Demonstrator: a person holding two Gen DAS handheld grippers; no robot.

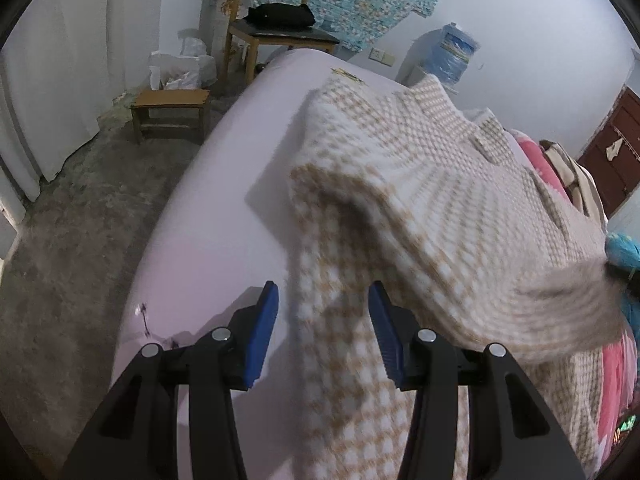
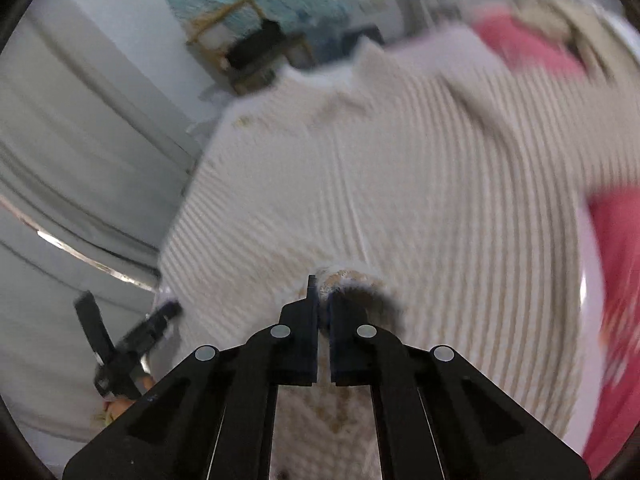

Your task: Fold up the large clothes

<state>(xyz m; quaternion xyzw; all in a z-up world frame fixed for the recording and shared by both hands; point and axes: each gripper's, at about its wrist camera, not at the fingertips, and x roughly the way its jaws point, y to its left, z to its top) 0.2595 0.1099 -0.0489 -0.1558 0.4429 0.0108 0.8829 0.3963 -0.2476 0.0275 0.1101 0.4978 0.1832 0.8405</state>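
Checked knit garment [image 1: 420, 200] near pale bed's [image 1: 192, 248] edge.

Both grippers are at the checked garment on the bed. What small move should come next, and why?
Probably close the left gripper on the fabric. Its jaws stand open with the checked garment hanging between them, unpressed, while the right gripper looks already shut on a fold of cloth and the garment is lifted off the bed. A second grip would likely let both hands carry the fold evenly.
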